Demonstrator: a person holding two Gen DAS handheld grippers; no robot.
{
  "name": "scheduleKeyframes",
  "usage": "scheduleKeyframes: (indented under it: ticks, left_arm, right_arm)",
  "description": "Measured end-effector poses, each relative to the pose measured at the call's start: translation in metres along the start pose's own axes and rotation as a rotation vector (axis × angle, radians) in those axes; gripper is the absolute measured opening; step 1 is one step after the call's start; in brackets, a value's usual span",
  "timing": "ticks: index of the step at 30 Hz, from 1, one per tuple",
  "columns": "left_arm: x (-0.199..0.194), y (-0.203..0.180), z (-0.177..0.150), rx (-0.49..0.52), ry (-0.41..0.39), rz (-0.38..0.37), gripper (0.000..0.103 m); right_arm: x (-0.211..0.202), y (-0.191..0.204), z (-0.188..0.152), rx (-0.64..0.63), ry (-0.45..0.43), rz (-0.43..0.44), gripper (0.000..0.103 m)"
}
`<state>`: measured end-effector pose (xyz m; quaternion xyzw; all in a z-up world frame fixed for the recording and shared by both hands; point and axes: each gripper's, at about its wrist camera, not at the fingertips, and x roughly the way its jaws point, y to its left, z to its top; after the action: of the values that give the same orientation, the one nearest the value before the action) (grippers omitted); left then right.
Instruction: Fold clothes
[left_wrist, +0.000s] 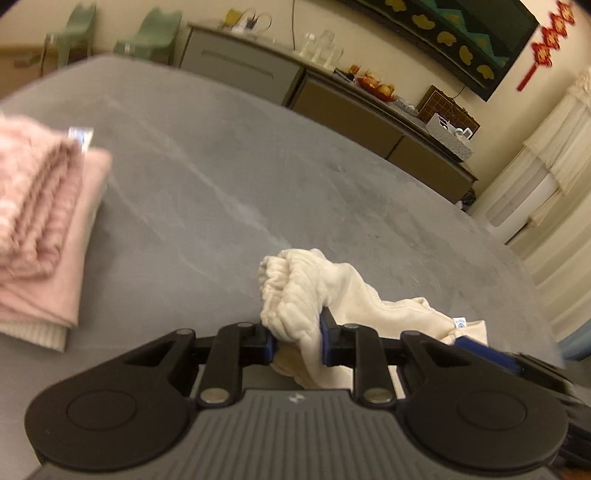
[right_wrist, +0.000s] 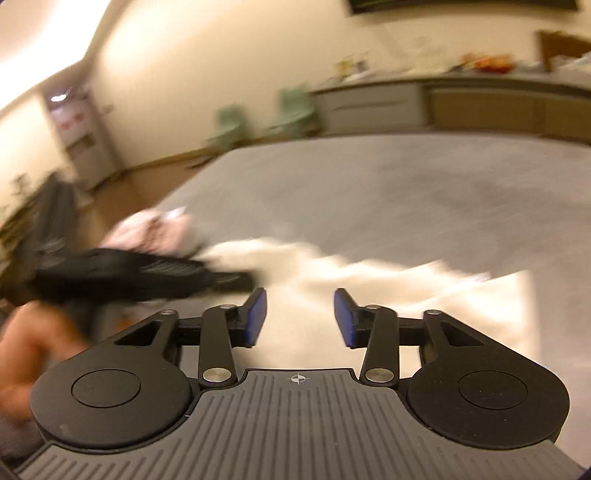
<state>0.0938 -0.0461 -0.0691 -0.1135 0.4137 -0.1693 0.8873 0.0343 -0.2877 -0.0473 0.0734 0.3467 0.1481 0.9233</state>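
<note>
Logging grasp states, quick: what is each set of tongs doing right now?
Left tongs: closed on the cream garment.
Right tongs: open, holding nothing, above the cream garment.

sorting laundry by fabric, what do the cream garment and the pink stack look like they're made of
Cream garment: looks like soft cotton knit, matte, with a gathered, ribbed band bunched in the left gripper; the exact fibre is unclear. Pink stack: the top piece looks fuzzy and ribbed, like fleece or chenille; under it lies a smoother pink fabric. Blur limits certainty.
</note>
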Motion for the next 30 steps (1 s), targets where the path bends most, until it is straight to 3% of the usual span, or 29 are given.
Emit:
scheduleKeyframes:
  ticks: [1, 3, 4, 6, 7, 9, 10, 12, 14, 17, 23, 25, 28, 30]
  left_arm:
    - [0.001, -0.003, -0.001, 0.008, -0.004, 0.008, 0.022]
    - [-0.003, -0.022, -0.003, 0.067, -0.035, 0.051, 0.022]
    - [-0.005, -0.034, -0.005, 0.099, -0.055, 0.066, 0.022]
    - [-0.009, -0.066, -0.008, 0.187, -0.104, 0.057, 0.022]
    - [-0.01, -0.083, -0.009, 0.233, -0.124, 0.034, 0.023]
    - [-0.003, -0.117, -0.016, 0.312, -0.08, -0.115, 0.034]
    - [0.001, -0.131, -0.019, 0.347, -0.052, -0.185, 0.034]
    - [0.006, -0.143, -0.026, 0.347, -0.039, -0.248, 0.045]
    - [0.011, -0.134, -0.024, 0.312, -0.022, -0.247, 0.045]
    - [0.017, -0.122, -0.02, 0.258, 0.004, -0.244, 0.045]
    - [0.029, -0.097, -0.012, 0.151, 0.056, -0.239, 0.046]
    - [0.033, -0.088, -0.01, 0.115, 0.073, -0.237, 0.046]
    - [0.038, -0.083, -0.01, 0.111, 0.08, -0.189, 0.046]
    - [0.037, -0.078, -0.01, 0.121, 0.08, -0.186, 0.051]
  right_arm:
    - [0.008, -0.005, -0.003, -0.012, 0.03, -0.054, 0.027]
    - [0.018, -0.013, -0.011, -0.033, 0.024, -0.071, 0.024]
    - [0.018, -0.02, -0.011, 0.011, 0.022, -0.054, 0.022]
    - [0.007, -0.051, -0.006, 0.263, 0.005, 0.031, 0.023]
    - [-0.003, -0.07, -0.006, 0.392, -0.029, 0.067, 0.027]
    - [-0.021, -0.104, -0.011, 0.594, -0.089, 0.099, 0.031]
    - [-0.029, -0.117, -0.017, 0.654, -0.107, 0.104, 0.033]
    - [-0.046, -0.142, -0.029, 0.774, -0.142, 0.115, 0.037]
    - [-0.061, -0.161, -0.039, 0.85, -0.164, 0.116, 0.038]
    - [-0.075, -0.159, -0.039, 0.764, -0.158, 0.087, 0.043]
    - [-0.09, -0.106, -0.014, 0.331, -0.207, 0.011, 0.044]
    - [-0.077, -0.091, -0.006, 0.227, -0.166, 0.019, 0.039]
    - [-0.041, -0.077, -0.018, 0.112, -0.032, -0.09, 0.038]
    - [-0.037, -0.068, -0.019, 0.045, -0.032, -0.142, 0.039]
